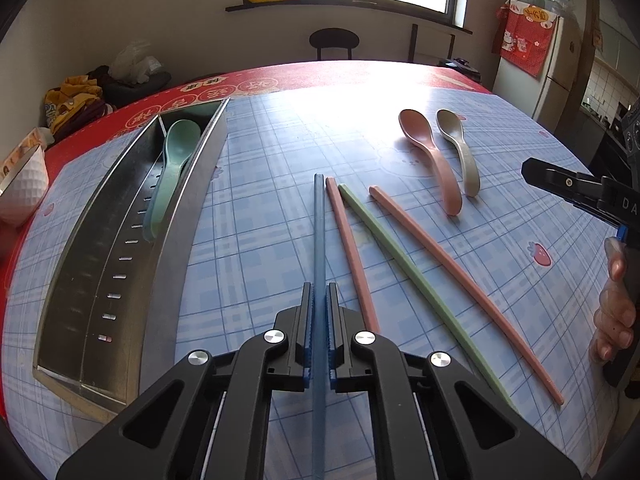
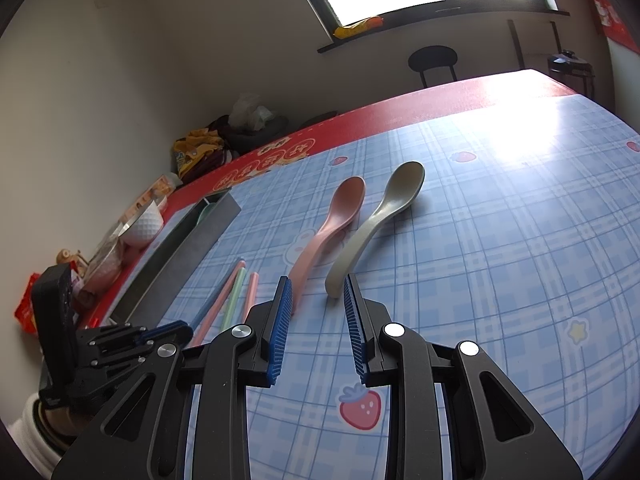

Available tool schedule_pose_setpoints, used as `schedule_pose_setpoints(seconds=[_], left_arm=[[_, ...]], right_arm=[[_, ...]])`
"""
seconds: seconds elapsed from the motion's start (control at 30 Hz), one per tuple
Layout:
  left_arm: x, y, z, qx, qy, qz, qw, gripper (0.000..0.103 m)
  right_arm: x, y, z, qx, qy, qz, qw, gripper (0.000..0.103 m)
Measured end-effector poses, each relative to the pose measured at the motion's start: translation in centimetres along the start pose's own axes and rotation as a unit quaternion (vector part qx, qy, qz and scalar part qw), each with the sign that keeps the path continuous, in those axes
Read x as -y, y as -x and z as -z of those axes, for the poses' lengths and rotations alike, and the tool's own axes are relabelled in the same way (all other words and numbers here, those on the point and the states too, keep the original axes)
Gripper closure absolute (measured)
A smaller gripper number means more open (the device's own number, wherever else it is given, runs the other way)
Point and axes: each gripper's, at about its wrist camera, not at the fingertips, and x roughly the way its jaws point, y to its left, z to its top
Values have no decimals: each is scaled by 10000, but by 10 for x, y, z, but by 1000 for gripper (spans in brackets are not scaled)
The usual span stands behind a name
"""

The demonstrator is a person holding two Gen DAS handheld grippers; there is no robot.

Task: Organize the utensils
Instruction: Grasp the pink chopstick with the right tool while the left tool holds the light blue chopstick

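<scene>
Nearest, left gripper clenched on the blue chopstick, which runs straight ahead between the pads. Just beside it on the desk: a pink chopstick, a green chopstick, a second pink chopstick, all loose and fanned apart. Right gripper released, jaws wide, fingertips close to the handle ends of the pink spoon and the grey spoon, gripping neither. Farther left, metal tray with only the green spoon inside. Judged early going: one utensil put away, one chopstick in hand, three chopsticks and two spoons left to sort.
</scene>
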Motion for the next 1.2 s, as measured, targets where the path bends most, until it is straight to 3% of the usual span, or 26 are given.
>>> schedule_pose_setpoints(seconds=[0.43,0.7,0.97,1.1,1.2], left_arm=[[-6,14,1,346,161,6,9993,97],[-12,21,3,536,332,130,9979,97],[-16,26,4,675,424,245,9965,97],[-17,28,5,725,431,299,9960,97],[-17,30,5,765,440,332,9955,97]], right_arm=[[-6,-8,0,-168,94,30,9998,76],[-19,-19,2,-425,376,315,9979,76],[-53,-34,9,-856,1214,835,9854,76],[-68,-37,13,-1149,1505,823,9785,76],[-77,-35,16,-1286,1515,583,9783,76]])
